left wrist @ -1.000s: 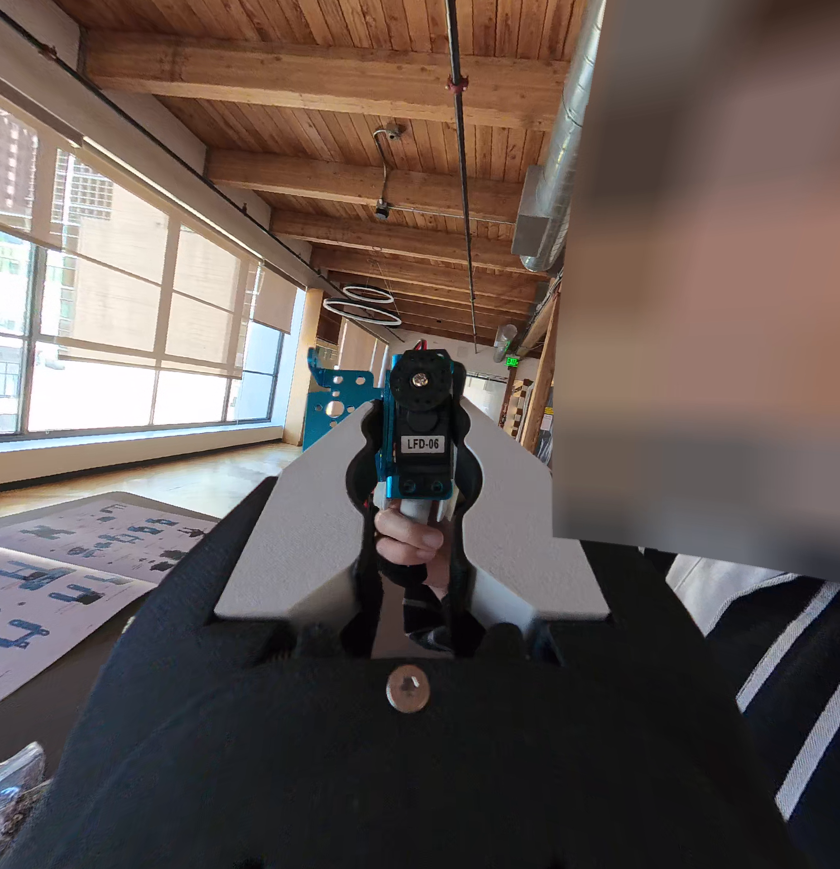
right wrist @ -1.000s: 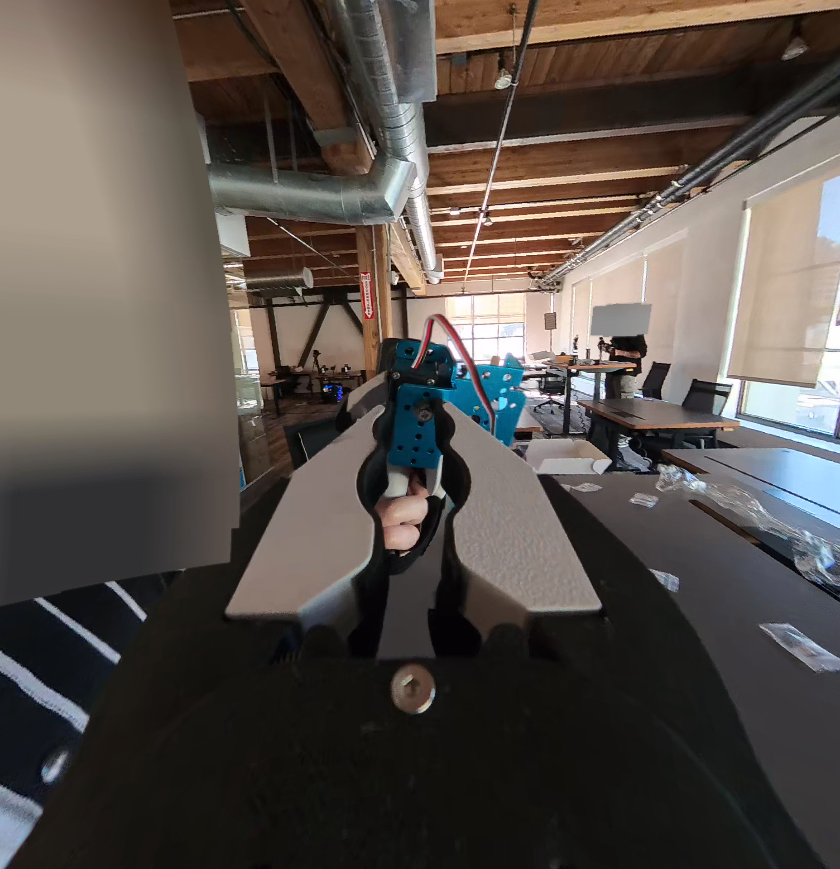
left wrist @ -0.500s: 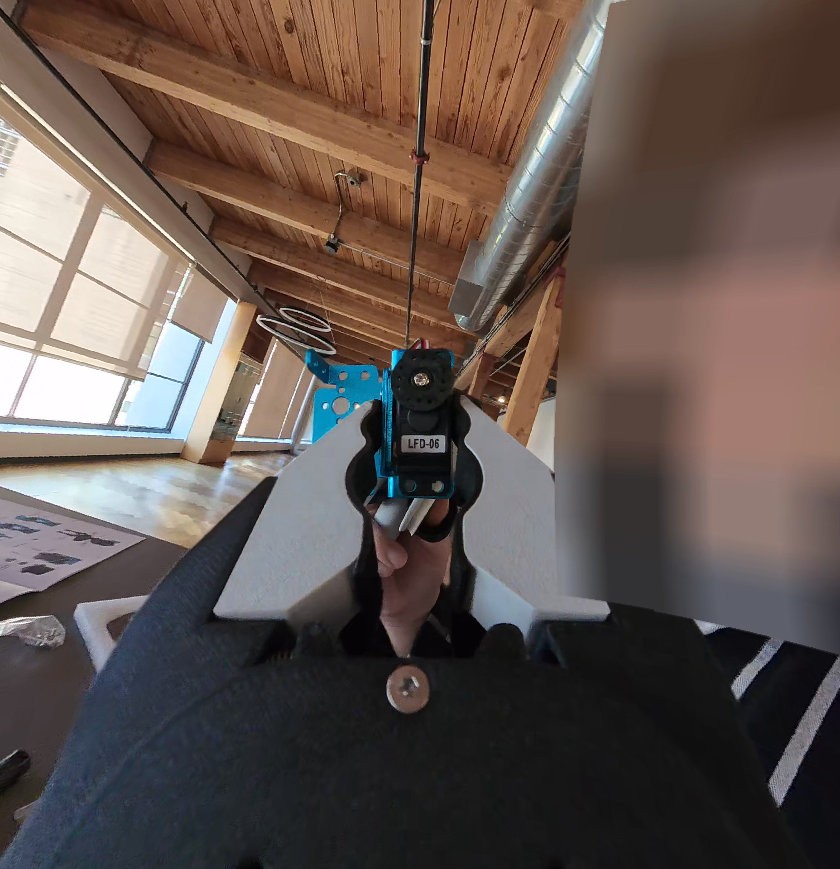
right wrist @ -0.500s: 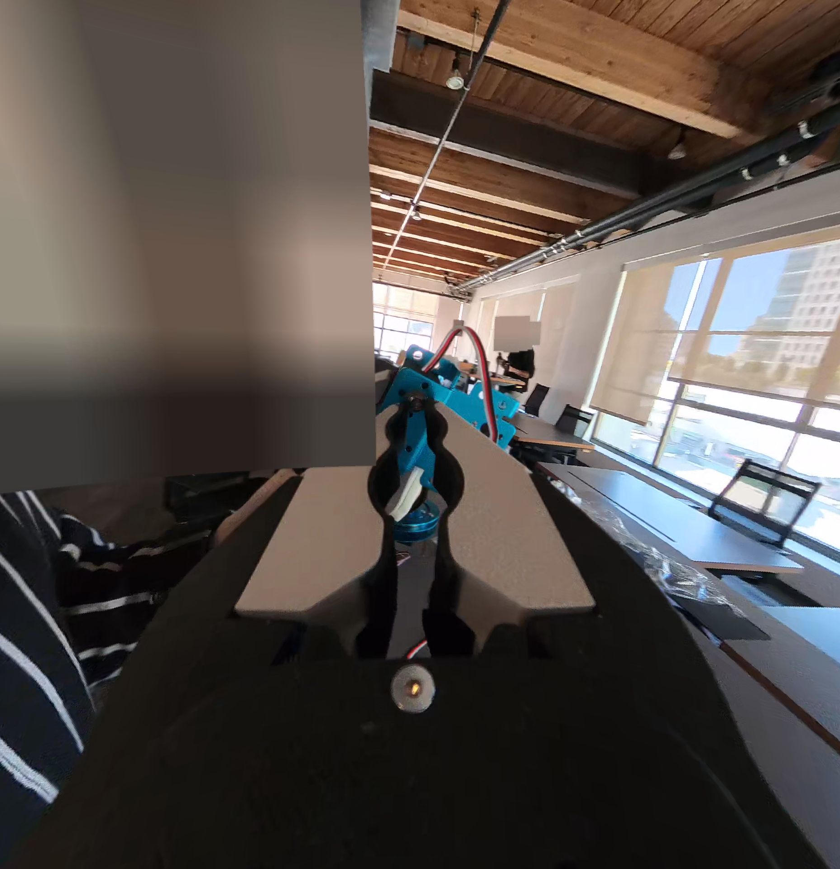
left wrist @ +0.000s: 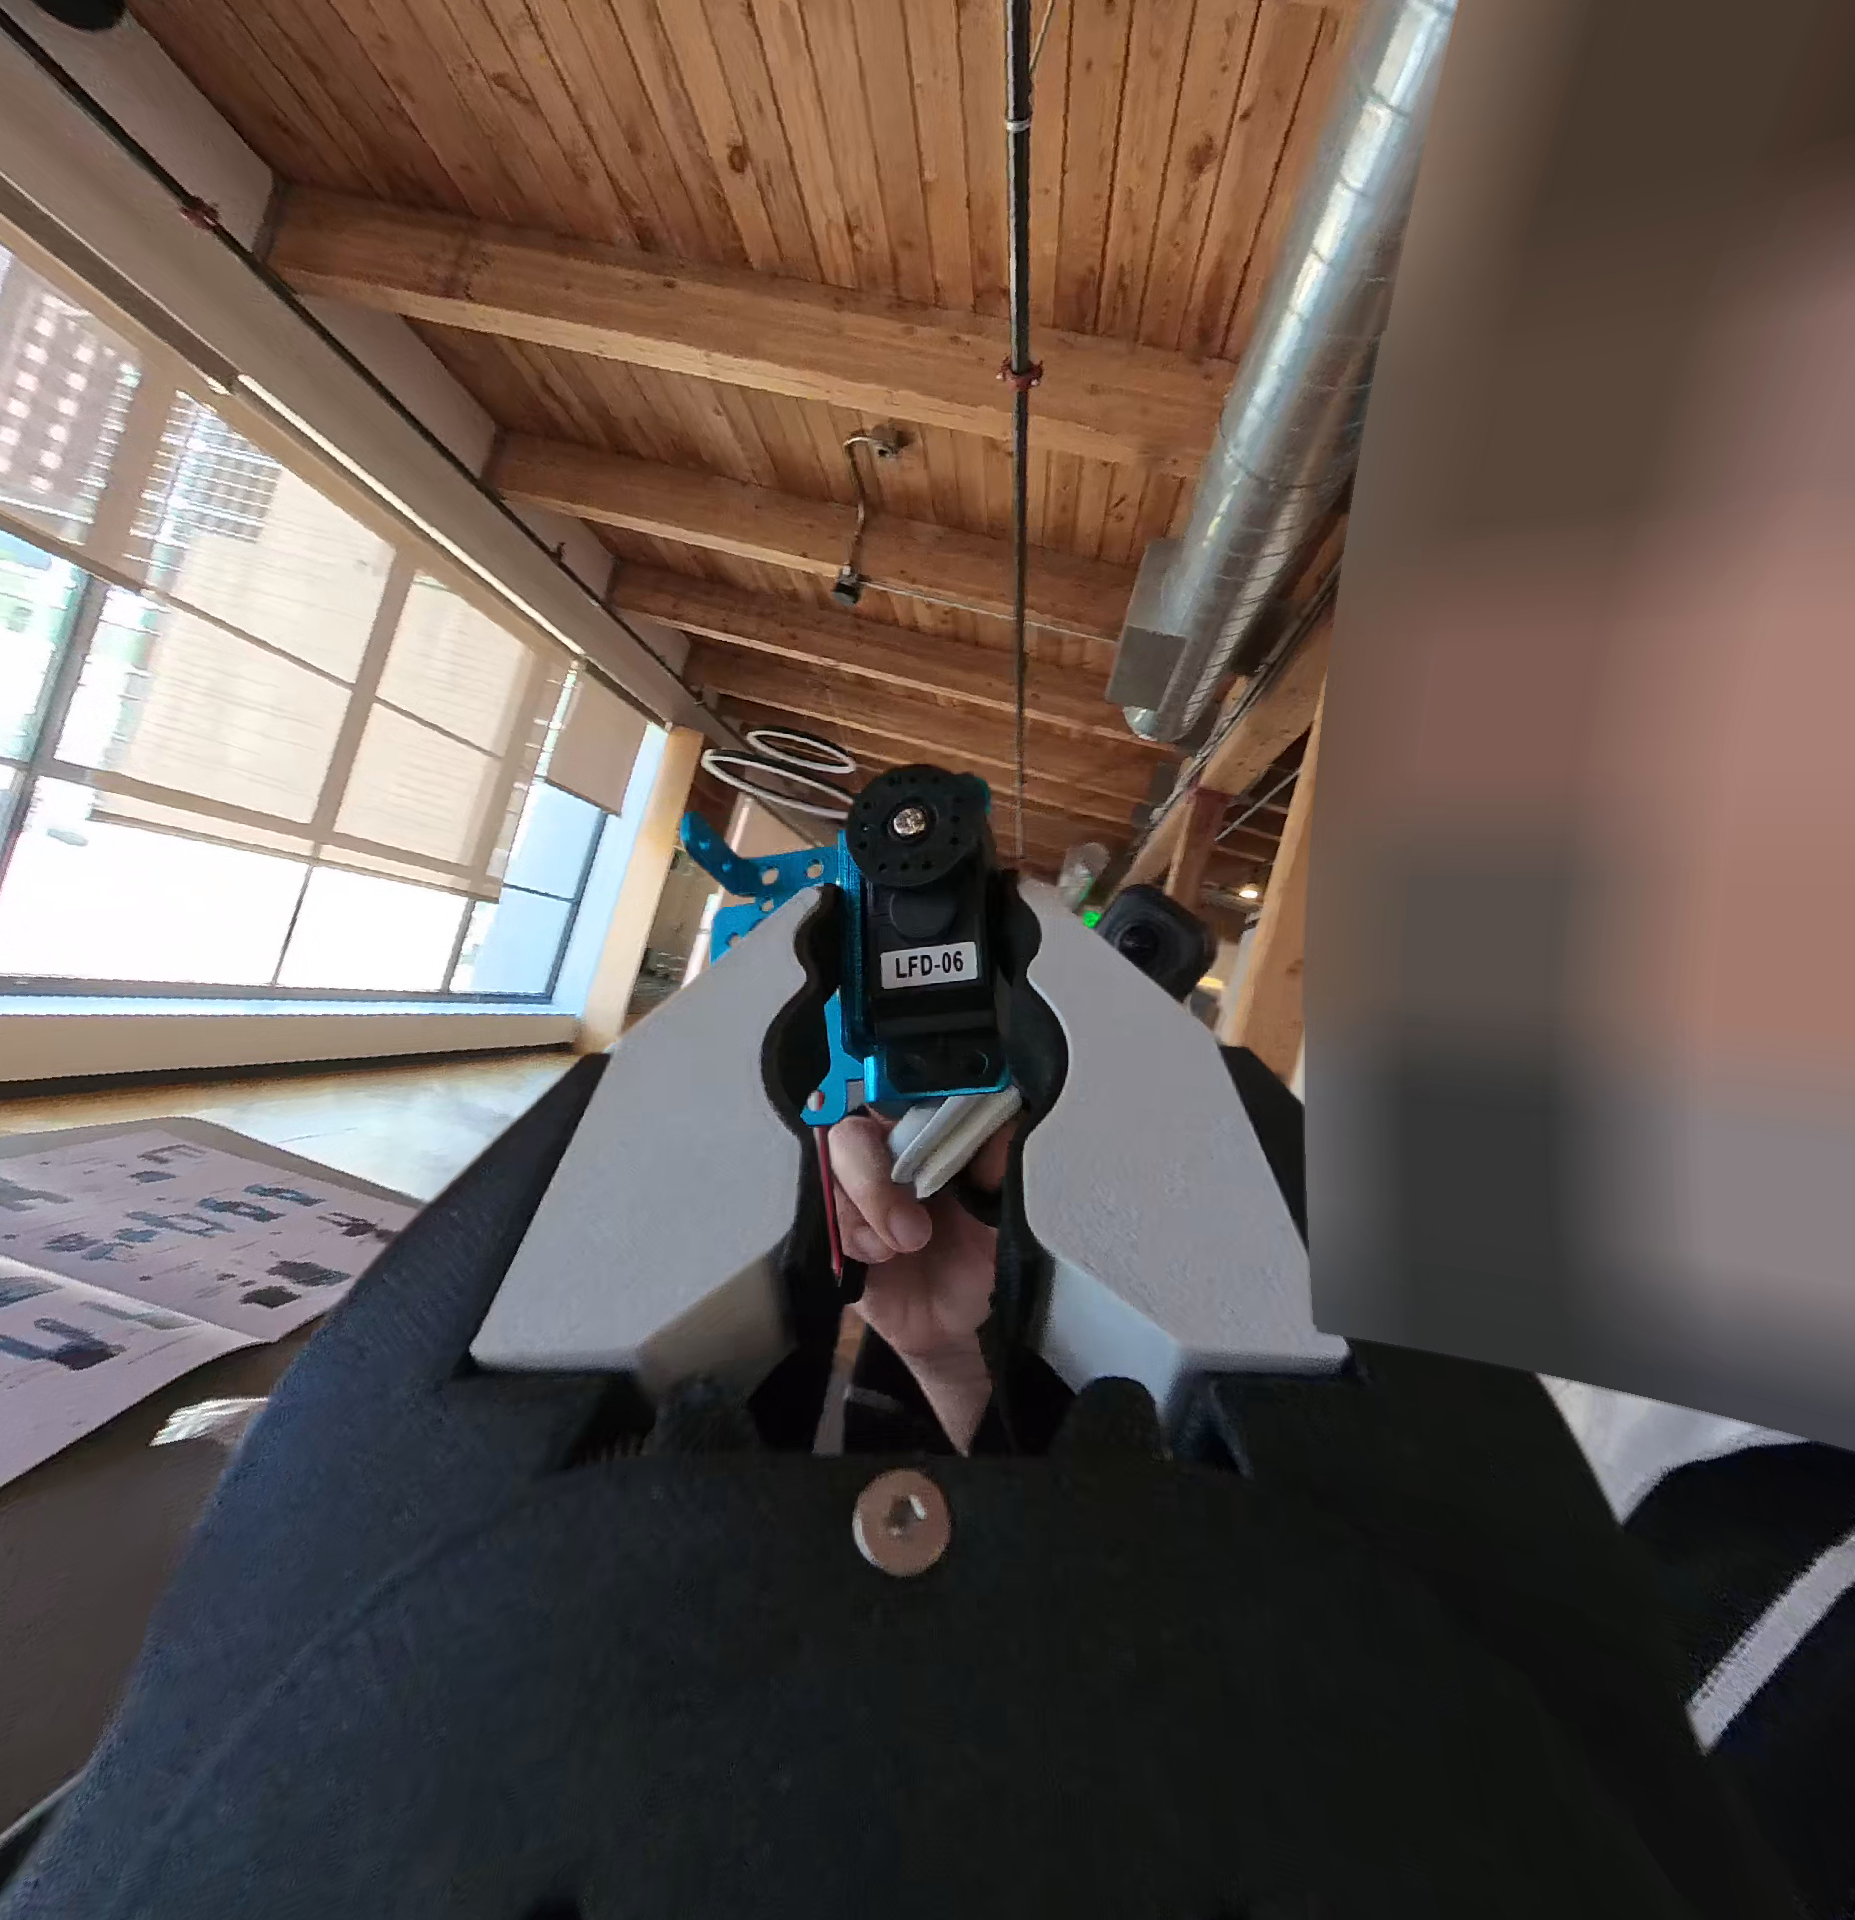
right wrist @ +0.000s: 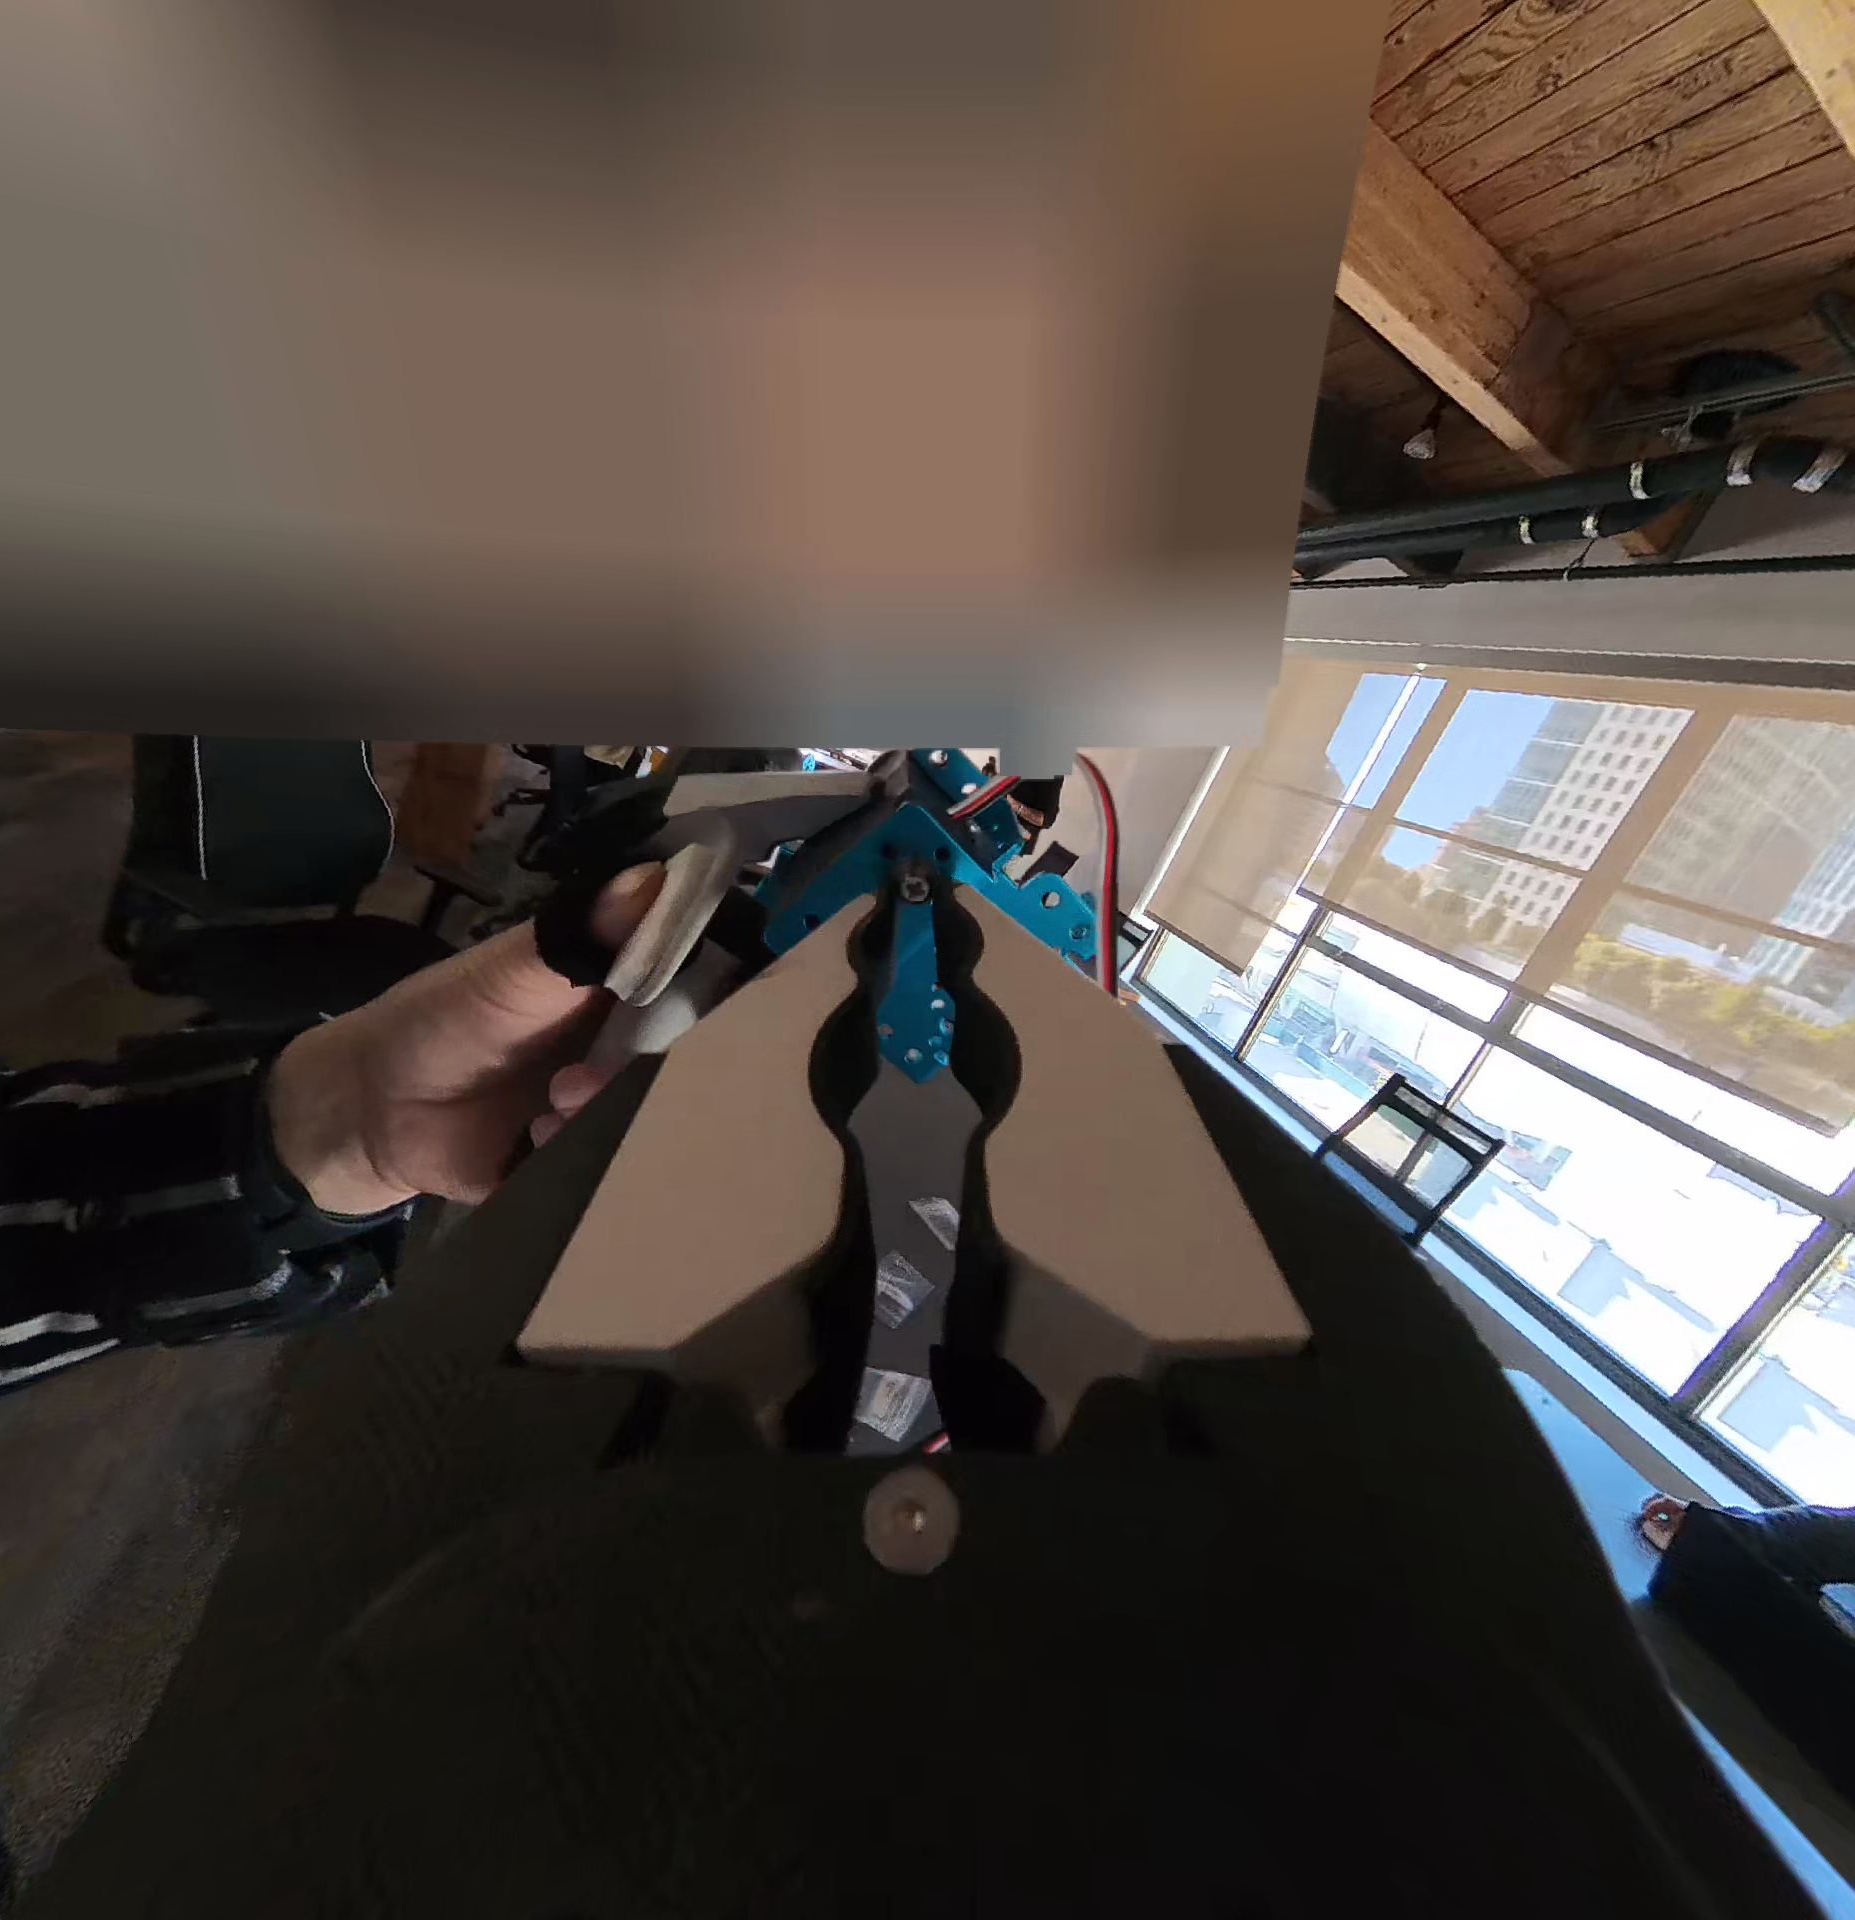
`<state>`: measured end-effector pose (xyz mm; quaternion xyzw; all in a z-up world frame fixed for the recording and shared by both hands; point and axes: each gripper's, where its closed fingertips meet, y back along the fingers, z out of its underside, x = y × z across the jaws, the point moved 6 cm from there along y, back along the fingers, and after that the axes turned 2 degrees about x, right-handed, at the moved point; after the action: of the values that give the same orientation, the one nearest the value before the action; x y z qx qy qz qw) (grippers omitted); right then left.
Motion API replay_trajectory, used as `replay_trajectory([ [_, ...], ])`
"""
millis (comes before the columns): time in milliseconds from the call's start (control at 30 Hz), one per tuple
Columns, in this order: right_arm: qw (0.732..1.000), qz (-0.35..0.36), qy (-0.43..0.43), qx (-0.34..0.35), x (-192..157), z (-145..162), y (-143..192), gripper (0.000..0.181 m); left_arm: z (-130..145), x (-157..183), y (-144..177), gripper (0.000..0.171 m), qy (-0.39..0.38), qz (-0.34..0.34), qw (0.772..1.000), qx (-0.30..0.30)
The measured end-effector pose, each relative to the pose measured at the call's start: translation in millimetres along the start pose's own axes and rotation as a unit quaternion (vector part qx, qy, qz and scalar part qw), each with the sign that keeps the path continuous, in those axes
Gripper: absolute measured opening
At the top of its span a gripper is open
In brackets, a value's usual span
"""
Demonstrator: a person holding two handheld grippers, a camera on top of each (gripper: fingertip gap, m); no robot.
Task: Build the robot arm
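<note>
The left claw (left wrist: 918, 914) pinches the black motor (left wrist: 933, 987) snugly at twelve o'clock, the right claw (right wrist: 915, 920) pinches its blue metal plate (right wrist: 918, 1023), and a hand (right wrist: 424, 1081) sits at nine o'clock.

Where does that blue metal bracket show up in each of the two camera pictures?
Left wrist view: blue metal bracket at centre, clamped between the left gripper fingers, carrying a black servo.
Right wrist view: centre, between the right gripper fingers.
Shared landmark: red wire.
</note>
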<state>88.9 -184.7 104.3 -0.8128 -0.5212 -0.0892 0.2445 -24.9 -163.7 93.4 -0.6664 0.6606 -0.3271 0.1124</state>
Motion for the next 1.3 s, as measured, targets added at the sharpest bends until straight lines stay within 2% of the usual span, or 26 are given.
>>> replay_trajectory([
  [33,1.0,-0.002,0.003,0.001,0.8,0.0,1.1,0.005,-0.3,1.3,-1.2,0.028,-0.009,-0.009,1.0,-0.003],
  [200,0.999,-0.007,0.035,0.003,1.5,-2.5,3.2,0.004,-1.9,5.6,-5.1,0.028,-0.016,-0.034,0.999,-0.004],
  [367,0.995,0.018,0.095,-0.01,-1.1,-1.0,2.2,0.004,-2.4,3.2,-5.7,0.028,-0.004,-0.069,0.998,0.007],
  [533,0.997,0.045,0.058,-0.021,0.9,11.1,2.9,0.004,1.7,-4.3,-2.0,0.029,-0.004,-0.116,0.993,-0.014],
  [633,0.997,0.037,-0.007,-0.069,0.3,36.2,3.6,0.005,18.8,-19.6,16.0,0.028,0.015,-0.17,0.985,-0.021],
  [700,0.992,0.013,-0.061,-0.106,-9.0,63.8,7.6,0.011,42.2,-33.3,39.6,0.028,0.059,-0.21,0.976,-0.019],
  [800,0.977,-0.02,-0.132,-0.169,-35.9,113.4,15.7,0.034,81.7,-54.3,82.5,0.027,0.197,-0.243,0.949,0.03],
  [867,0.966,-0.03,-0.143,-0.213,-54.7,143.8,21.9,0.044,108.0,-65.8,111.1,0.027,0.266,-0.276,0.922,0.052],
  [933,0.958,-0.027,-0.125,-0.257,-69.1,170.4,26.1,0.054,132.7,-69.9,133.2,0.026,0.301,-0.32,0.897,0.044],
  [1100,0.935,-0.047,-0.102,-0.337,-96.4,212.6,22.0,0.057,156.3,-71.5,164.4,0.027,0.312,-0.402,0.861,0.009],
  [1200,0.923,-0.062,-0.101,-0.365,-103.0,223.4,16.5,0.046,156.8,-70.8,169.5,0.028,0.302,-0.424,0.854,0.003],
  [1300,0.92,-0.066,-0.114,-0.37,-101.6,227.0,10.1,0.046,154.8,-71.7,170.4,0.028,0.285,-0.454,0.844,-0.011],
])
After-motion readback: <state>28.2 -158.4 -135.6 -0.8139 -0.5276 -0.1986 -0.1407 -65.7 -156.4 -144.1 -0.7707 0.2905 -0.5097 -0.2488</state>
